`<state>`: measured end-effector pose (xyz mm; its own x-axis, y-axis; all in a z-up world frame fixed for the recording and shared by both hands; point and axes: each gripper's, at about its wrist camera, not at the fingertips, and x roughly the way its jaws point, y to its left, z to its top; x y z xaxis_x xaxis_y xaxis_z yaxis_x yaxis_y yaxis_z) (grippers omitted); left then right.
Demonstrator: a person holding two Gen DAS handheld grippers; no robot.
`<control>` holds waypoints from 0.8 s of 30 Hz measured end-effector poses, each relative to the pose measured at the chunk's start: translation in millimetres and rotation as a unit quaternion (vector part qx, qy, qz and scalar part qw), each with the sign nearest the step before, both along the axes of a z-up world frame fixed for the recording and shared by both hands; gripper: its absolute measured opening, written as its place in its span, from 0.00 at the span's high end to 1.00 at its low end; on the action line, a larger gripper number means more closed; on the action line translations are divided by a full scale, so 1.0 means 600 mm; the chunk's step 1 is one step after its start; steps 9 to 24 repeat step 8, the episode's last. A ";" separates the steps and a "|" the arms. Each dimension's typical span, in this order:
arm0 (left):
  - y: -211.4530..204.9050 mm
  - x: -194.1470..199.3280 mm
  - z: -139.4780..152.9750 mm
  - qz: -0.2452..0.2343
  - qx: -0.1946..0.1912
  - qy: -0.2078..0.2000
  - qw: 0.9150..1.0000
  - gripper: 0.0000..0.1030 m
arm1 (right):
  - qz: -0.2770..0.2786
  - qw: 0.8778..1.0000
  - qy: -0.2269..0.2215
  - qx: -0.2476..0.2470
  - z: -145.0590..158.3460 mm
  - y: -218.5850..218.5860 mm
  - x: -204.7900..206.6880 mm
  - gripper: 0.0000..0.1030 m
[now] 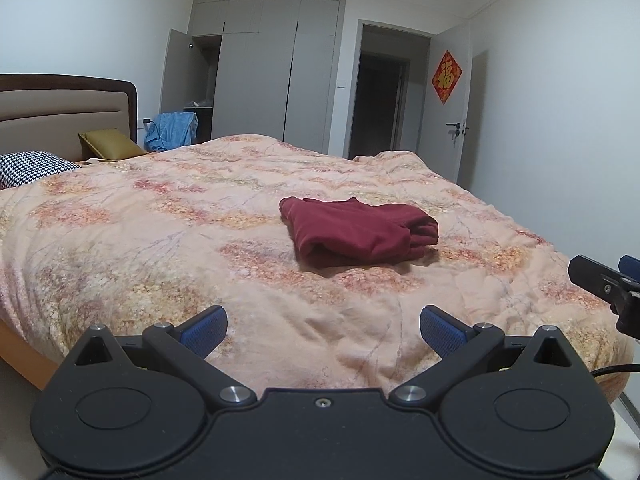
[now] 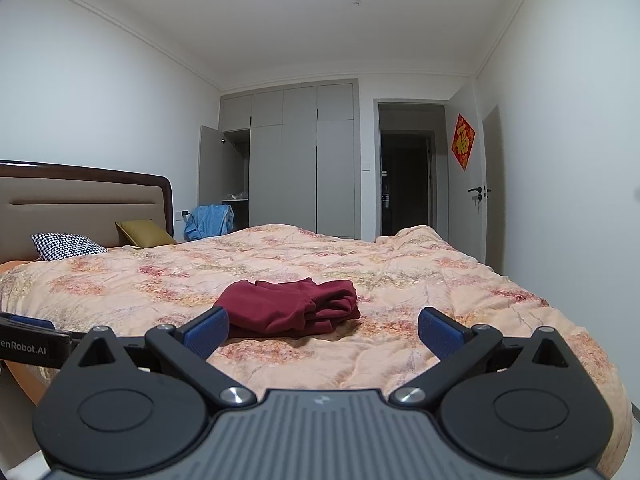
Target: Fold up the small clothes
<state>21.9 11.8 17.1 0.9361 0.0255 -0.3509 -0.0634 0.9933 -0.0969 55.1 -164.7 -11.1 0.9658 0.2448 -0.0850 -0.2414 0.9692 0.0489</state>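
The red cloth (image 1: 358, 232) lies folded in a neat pile in the middle of the bed (image 1: 160, 240). The left gripper (image 1: 322, 330) and the right gripper (image 2: 323, 330) are both spread wide, holding nothing, near the bed's edge. Best to stay back and not bump the pile.

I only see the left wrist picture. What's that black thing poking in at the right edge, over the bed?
Observer: The right gripper; its own camera shows its blue-padded fingers spread wide, holding nothing.
Operator: Is the folded dark red cloth garment near it?
Observer: Ahead, toward its left finger, untouched.
Operator: Is my gripper visible there?
Observer: Yes, the left gripper at the left edge, white lettering ending "enRobot.AI" on its side.
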 end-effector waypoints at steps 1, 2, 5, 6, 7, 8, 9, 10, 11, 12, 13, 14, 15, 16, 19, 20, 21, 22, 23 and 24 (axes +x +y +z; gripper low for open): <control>0.001 0.000 0.000 -0.001 -0.001 0.000 1.000 0.01 | 0.000 1.000 0.000 0.000 0.000 0.000 0.000 0.00; 0.001 -0.001 0.000 -0.002 -0.003 -0.001 1.000 0.01 | 0.000 1.000 0.000 0.000 0.000 0.000 0.000 0.00; 0.000 -0.001 0.000 -0.003 -0.004 0.000 1.000 0.01 | 0.000 1.000 0.000 0.000 0.000 0.000 0.000 0.00; 0.000 -0.001 0.000 -0.004 -0.004 0.000 1.000 0.01 | 0.000 1.000 0.000 0.000 0.000 0.000 -0.001 0.00; -0.001 -0.001 0.000 -0.004 -0.004 0.001 1.000 0.01 | 0.000 1.000 0.000 0.000 -0.002 0.000 -0.001 0.00; -0.001 -0.001 -0.001 -0.004 -0.004 0.002 1.000 0.01 | 0.000 1.000 0.000 -0.001 -0.002 0.001 -0.001 0.00; -0.001 -0.001 -0.001 -0.004 -0.004 0.002 1.000 0.01 | 0.000 1.000 0.000 -0.001 -0.002 0.001 -0.001 0.00; -0.001 -0.001 -0.001 -0.004 -0.004 0.002 1.000 0.01 | 0.000 1.000 0.000 -0.001 -0.002 0.001 -0.001 0.00; -0.001 -0.001 -0.001 -0.004 -0.004 0.002 1.000 0.01 | 0.000 1.000 0.000 -0.001 -0.002 0.001 -0.001 0.00; -0.001 -0.001 -0.001 -0.004 -0.004 0.002 1.000 0.01 | 0.000 1.000 0.000 -0.001 -0.002 0.001 -0.001 0.00; -0.001 -0.001 -0.001 -0.004 -0.004 0.002 1.000 0.01 | 0.000 1.000 0.000 -0.001 -0.002 0.001 -0.001 0.00; -0.001 -0.001 -0.001 -0.004 -0.004 0.002 1.000 0.01 | 0.000 1.000 0.000 -0.001 -0.002 0.001 -0.001 0.00; -0.001 -0.001 -0.001 -0.004 -0.004 0.002 1.000 0.01 | 0.000 1.000 0.000 -0.001 -0.002 0.001 -0.001 0.00; -0.001 -0.001 -0.001 -0.004 -0.004 0.002 1.000 0.01 | 0.000 1.000 0.000 -0.001 -0.002 0.001 -0.001 0.00; -0.001 -0.001 -0.001 -0.004 -0.004 0.002 1.000 0.01 | 0.000 1.000 0.000 -0.001 -0.002 0.001 -0.001 0.00; -0.001 -0.001 -0.001 -0.004 -0.004 0.002 1.000 0.01 | 0.000 1.000 0.000 -0.001 -0.002 0.001 -0.001 0.00; -0.001 -0.001 -0.001 -0.004 -0.004 0.002 1.000 0.01 | 0.000 1.000 0.000 -0.001 -0.002 0.001 -0.001 0.00; -0.001 -0.001 -0.001 -0.004 -0.004 0.002 1.000 0.01 | 0.000 1.000 0.000 -0.001 -0.002 0.001 -0.001 0.00; -0.001 -0.001 -0.001 -0.004 -0.004 0.002 1.000 0.01 | 0.000 1.000 0.000 -0.001 -0.002 0.001 -0.001 0.00; -0.001 -0.001 -0.001 -0.004 -0.004 0.002 1.000 0.01 | 0.000 1.000 0.000 -0.001 -0.002 0.001 -0.001 0.00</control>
